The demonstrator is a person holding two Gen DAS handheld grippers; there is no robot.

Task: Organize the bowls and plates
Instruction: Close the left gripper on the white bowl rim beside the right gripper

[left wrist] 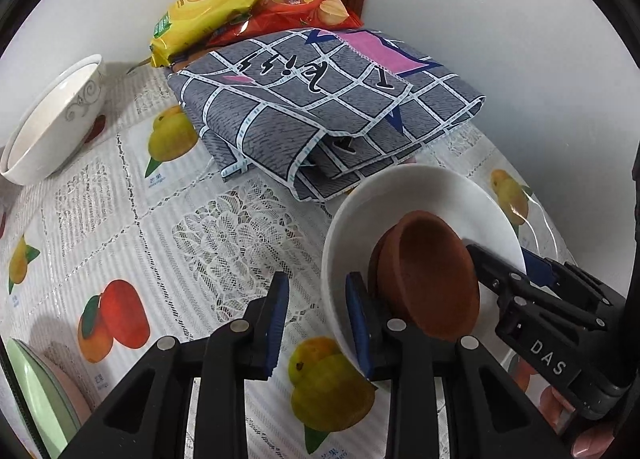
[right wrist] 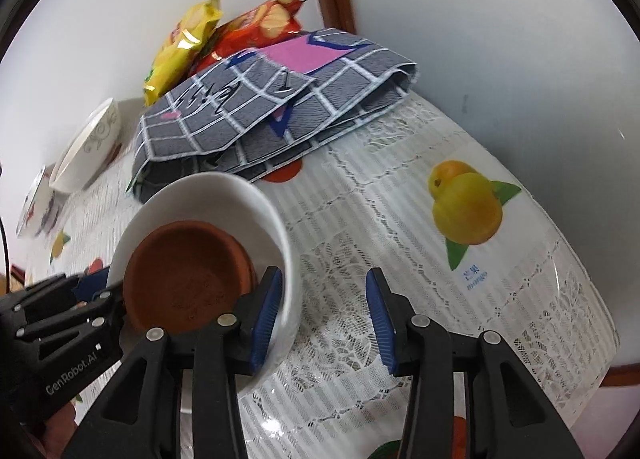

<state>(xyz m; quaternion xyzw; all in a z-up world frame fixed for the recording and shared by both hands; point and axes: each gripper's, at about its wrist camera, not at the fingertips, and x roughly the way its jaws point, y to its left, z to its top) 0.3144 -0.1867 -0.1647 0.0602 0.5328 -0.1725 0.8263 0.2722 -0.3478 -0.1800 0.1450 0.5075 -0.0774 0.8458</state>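
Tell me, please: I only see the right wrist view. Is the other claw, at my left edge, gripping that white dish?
Observer: No. The left claw is open. The rim of the white dish seems to pass between its fingers, unclamped.
Operator: Are there any more plates I'm missing?
Observer: Yes. A green plate sits at the near left edge of the left wrist view, with a pinkish plate against it.
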